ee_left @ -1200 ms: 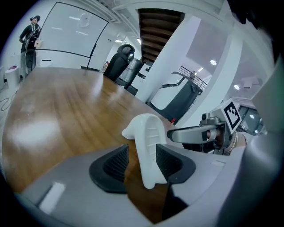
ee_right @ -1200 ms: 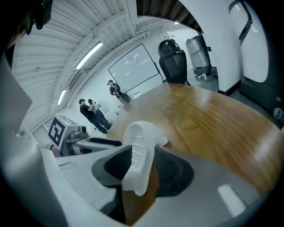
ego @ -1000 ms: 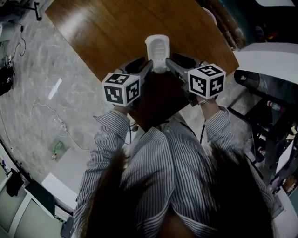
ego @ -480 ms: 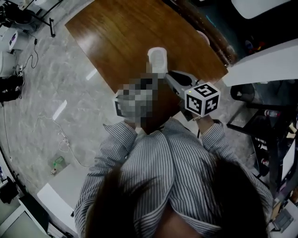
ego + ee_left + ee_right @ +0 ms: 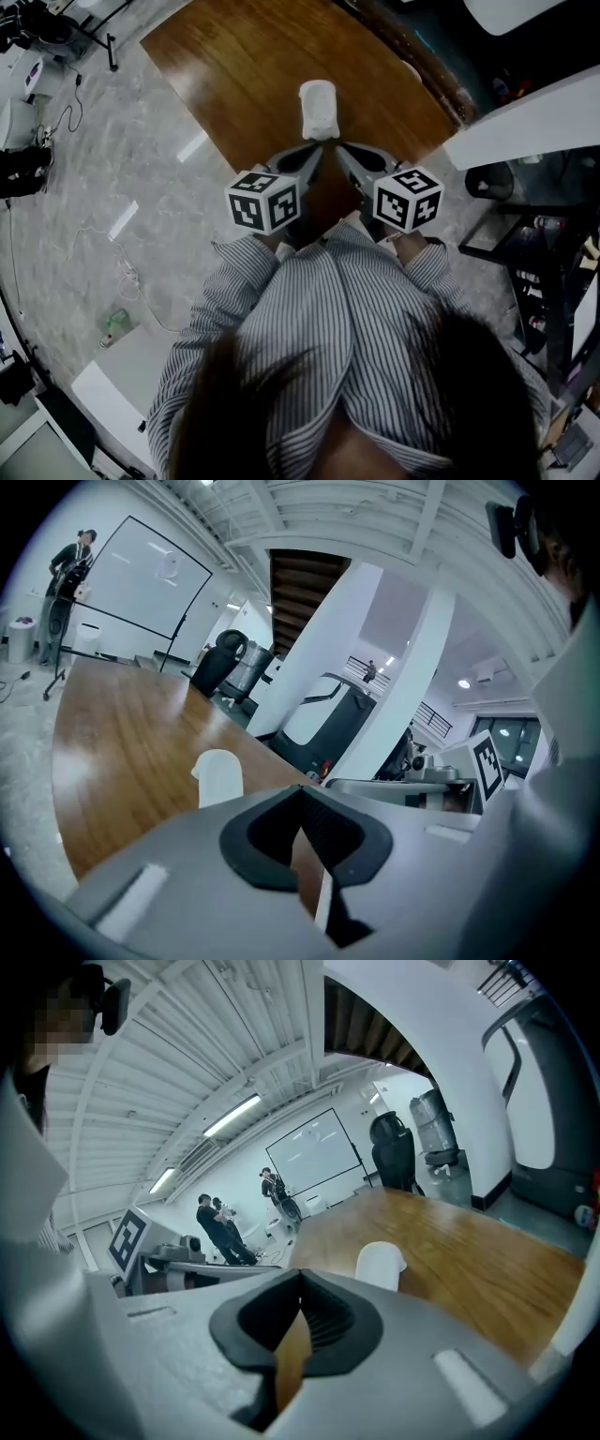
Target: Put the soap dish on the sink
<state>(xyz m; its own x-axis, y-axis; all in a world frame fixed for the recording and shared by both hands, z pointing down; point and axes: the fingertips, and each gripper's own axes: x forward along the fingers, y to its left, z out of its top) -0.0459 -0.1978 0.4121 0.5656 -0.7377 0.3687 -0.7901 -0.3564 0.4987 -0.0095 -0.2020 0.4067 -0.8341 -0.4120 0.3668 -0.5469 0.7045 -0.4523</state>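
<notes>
A white soap dish (image 5: 318, 110) stands on the brown wooden table (image 5: 244, 66), a short way beyond both grippers. My left gripper (image 5: 316, 150) and right gripper (image 5: 341, 150) point at it side by side, tips close together and apart from the dish. Both are shut with nothing between the fingers. In the left gripper view the dish (image 5: 218, 776) rises behind the shut left gripper (image 5: 302, 794), to its left. Seen from the right gripper view, the dish (image 5: 380, 1265) sits just right of the shut right gripper (image 5: 300, 1283).
The table's near corner lies under the grippers, with marble floor (image 5: 112, 169) and loose cables to the left. A black chair (image 5: 487, 178) and white curved desk (image 5: 525, 112) stand at the right. People stand by a whiteboard (image 5: 319, 1157) far off.
Both grippers flanked the soap dish with open jaws; they have since drawn back toward the person, risen, and shut empty. The dish stays on the table.
</notes>
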